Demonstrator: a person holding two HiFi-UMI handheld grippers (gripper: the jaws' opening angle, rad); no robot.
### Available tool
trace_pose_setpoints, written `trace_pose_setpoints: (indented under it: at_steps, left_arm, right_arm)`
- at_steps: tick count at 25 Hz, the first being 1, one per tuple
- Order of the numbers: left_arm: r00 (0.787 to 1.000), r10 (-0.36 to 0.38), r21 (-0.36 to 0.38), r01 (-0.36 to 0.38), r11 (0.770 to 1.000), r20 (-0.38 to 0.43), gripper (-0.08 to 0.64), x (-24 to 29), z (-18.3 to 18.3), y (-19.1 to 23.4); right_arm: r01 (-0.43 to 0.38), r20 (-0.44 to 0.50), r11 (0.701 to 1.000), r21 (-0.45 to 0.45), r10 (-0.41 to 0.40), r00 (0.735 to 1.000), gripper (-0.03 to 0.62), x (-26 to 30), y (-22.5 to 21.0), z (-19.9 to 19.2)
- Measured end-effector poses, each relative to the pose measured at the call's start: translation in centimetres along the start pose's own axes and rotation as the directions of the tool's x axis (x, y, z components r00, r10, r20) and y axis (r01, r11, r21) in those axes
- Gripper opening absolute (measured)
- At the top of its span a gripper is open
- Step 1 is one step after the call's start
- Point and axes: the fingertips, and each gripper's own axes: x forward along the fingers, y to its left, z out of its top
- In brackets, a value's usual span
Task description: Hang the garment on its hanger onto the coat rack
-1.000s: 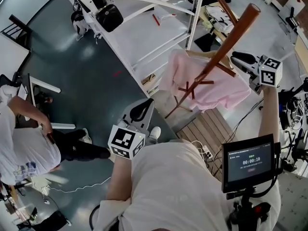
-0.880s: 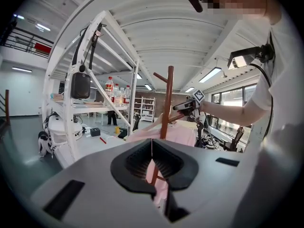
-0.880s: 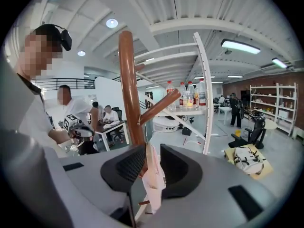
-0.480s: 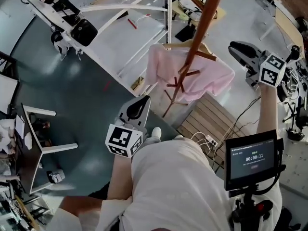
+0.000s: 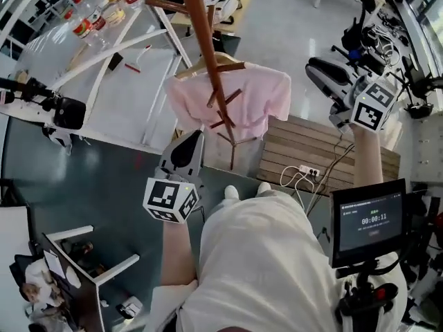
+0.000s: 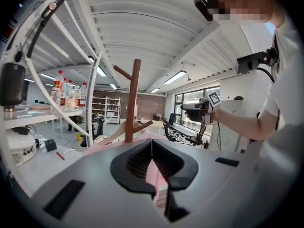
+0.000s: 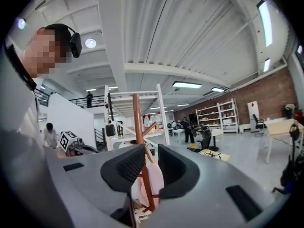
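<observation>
We see the tall brown wooden coat rack (image 5: 200,26) running as a slanted pole from the top centre of the head view down to its foot near the middle of the frame, with short pegs branching off it. The pale pink garment (image 5: 259,99) hangs spread on its light wooden hanger (image 5: 232,66) right against that pole, in the upper centre of the frame; we cannot make out the hanger's hook or the peg that carries it. The left gripper (image 5: 194,138) sits just below the garment, left of centre, with its marker cube lower down in the frame. In the left gripper view its jaws meet at the tips along a thin line and grip nothing; only a wedge of the pink cloth shows past them. The right gripper (image 5: 313,68) is held at the upper right of the head view, well apart from the garment's right sleeve. In the right gripper view its jaws stand apart with nothing between them, and the brown pole and the pink cloth show through the gap, farther off. Beneath the garment, right of the rack's foot, lies a slatted wooden platform (image 5: 332,151). A white metal-framed table (image 5: 138,88) fills the upper left, with bottles (image 5: 104,12) on it near the frame's corner. A small dark screen (image 5: 367,223) with a timer readout sits at the lower right.
</observation>
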Motion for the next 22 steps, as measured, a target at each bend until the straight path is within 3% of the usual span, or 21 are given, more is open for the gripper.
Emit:
trace_pose_setpoints:
  at_steps: [5, 12, 16, 22]
  left_arm:
    - [0.988, -0.153, 0.030, 0.152, 0.988, 0.004, 0.008, 3.5, 1.5, -3.2]
    - [0.943, -0.332, 0.050, 0.332, 0.942, -0.007, 0.008, 7.1, 2.4, -8.2]
    - [0.911, -0.412, 0.044, 0.411, 0.910, 0.015, 0.008, 8.2, 3.3, -10.7]
    - [0.885, -0.464, 0.015, 0.463, 0.886, 0.037, 0.008, 8.8, 3.4, -13.1]
  right_arm:
    - [0.181, 0.062, 0.983, 0.021, -0.182, 0.981, 0.087, -7.7, 1.4, -1.0]
    - [0.387, 0.109, 0.917, 0.097, -0.396, 0.912, 0.087, -15.4, 3.7, -3.3]
    - [0.436, 0.123, 0.887, 0.154, -0.455, 0.882, 0.087, -16.8, 4.9, -4.9]
    - [0.494, 0.138, 0.851, 0.181, -0.519, 0.844, 0.086, -18.0, 6.6, -5.4]
